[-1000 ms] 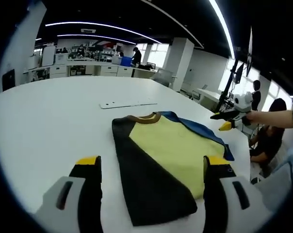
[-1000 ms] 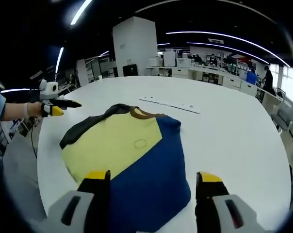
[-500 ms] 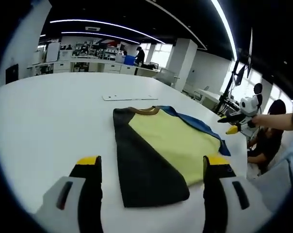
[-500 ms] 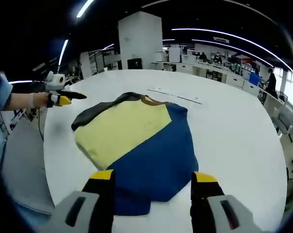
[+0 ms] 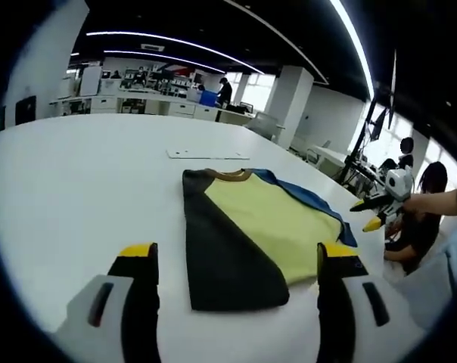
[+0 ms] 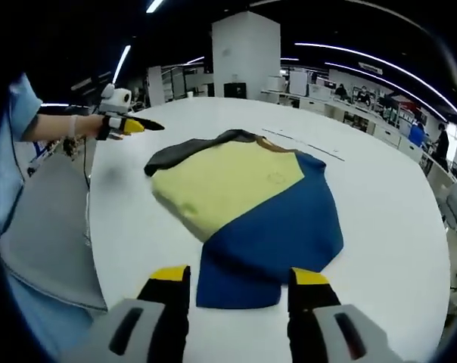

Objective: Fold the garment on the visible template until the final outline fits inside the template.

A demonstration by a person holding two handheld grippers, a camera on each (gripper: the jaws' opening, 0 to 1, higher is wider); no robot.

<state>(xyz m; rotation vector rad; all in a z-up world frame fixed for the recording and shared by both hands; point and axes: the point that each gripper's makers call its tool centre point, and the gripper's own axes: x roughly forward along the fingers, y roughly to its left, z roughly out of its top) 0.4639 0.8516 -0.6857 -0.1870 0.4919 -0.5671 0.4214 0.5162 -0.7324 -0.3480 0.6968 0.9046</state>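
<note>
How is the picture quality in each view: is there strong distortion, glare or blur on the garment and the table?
Left gripper view: the fisheye bends the white round table; the black, yellow and blue folded garment is sharp, without glare. Right gripper view: same curving; the garment is evenly lit, and the ceiling light strips look bright and bowed.

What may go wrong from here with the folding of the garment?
1. Both hand-held grippers, left and right, are open and off the garment; a one-sided grasp may undo the folded flaps.
2. The garment's near edge lies close to the table edge; pulling toward the person may drag it off.
</note>
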